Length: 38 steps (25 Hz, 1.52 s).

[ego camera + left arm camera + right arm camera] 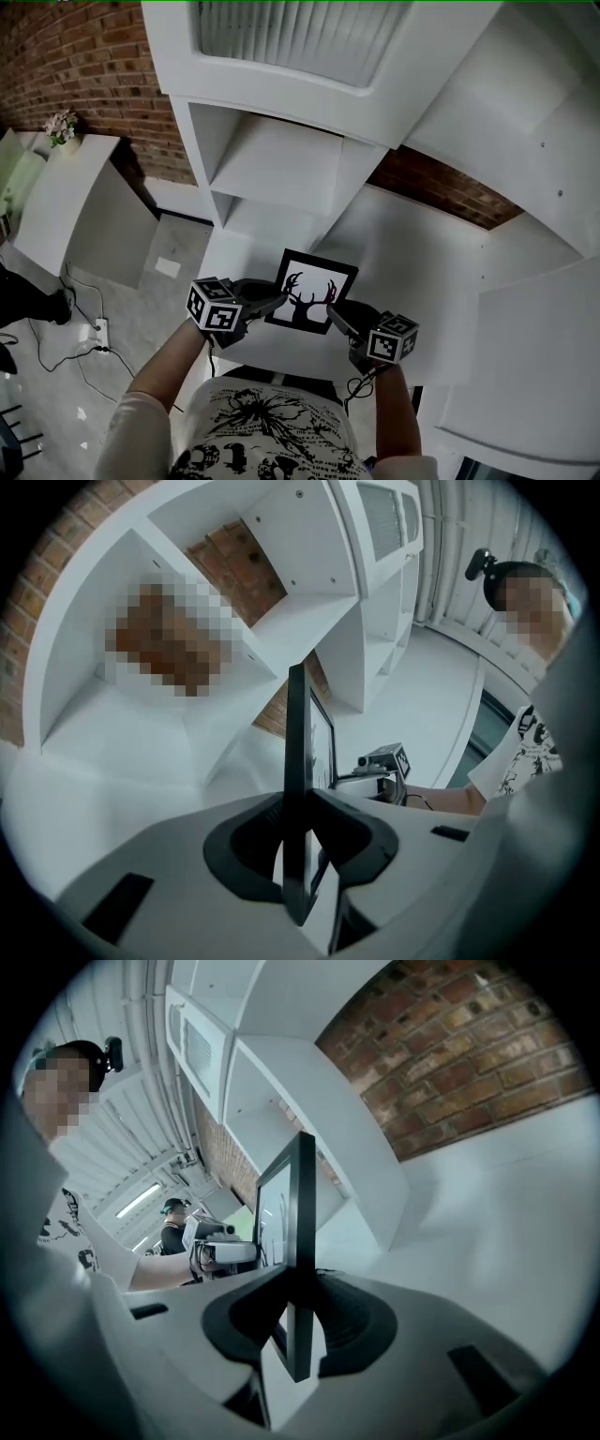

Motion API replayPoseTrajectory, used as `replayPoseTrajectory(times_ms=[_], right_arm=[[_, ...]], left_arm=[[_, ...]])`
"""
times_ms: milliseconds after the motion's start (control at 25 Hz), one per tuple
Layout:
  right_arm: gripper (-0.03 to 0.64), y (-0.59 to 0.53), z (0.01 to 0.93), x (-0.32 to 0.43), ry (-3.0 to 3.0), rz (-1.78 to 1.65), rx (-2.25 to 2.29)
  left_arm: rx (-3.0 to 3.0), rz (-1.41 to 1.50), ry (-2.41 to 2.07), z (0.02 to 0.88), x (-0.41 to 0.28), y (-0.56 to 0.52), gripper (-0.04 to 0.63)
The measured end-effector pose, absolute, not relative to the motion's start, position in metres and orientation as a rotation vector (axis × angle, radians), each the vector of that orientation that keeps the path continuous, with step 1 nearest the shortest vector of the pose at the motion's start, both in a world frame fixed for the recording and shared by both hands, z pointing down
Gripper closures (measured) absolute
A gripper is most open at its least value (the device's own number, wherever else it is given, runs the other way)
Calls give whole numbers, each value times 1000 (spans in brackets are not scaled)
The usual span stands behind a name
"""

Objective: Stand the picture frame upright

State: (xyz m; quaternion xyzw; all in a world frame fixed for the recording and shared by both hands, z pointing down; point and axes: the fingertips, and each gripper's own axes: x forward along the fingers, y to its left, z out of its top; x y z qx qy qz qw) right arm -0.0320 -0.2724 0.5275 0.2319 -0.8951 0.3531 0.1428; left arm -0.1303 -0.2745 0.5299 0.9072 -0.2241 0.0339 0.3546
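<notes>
A black picture frame (312,290) with a deer silhouette on white hangs between my two grippers above the white shelf top (412,281). My left gripper (278,300) is shut on the frame's left edge, and my right gripper (334,312) is shut on its right edge. In the left gripper view the frame (298,761) runs edge-on between the pads, upright, with the right gripper beyond it. The right gripper view shows the same frame (300,1232) edge-on, clamped between the jaws, its glass face turned toward the left.
A white shelving unit (281,159) with open compartments stands ahead, and a brick wall (84,66) lies behind it. A low white cabinet (70,197) with flowers sits at the left. Cables and a power strip (98,330) lie on the floor. Another person (173,1227) stands far off.
</notes>
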Motion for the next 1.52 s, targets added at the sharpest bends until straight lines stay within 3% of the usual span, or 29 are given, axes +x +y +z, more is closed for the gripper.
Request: replayPoseTrajectory(times_ms=[640, 1520], right_arm=[[518, -368, 549, -37, -2524, 577, 768], [523, -420, 585, -40, -2347, 374, 965]], left_arm=[[2618, 404, -738, 554, -133, -357, 494], [2783, 604, -843, 588, -139, -414, 483]])
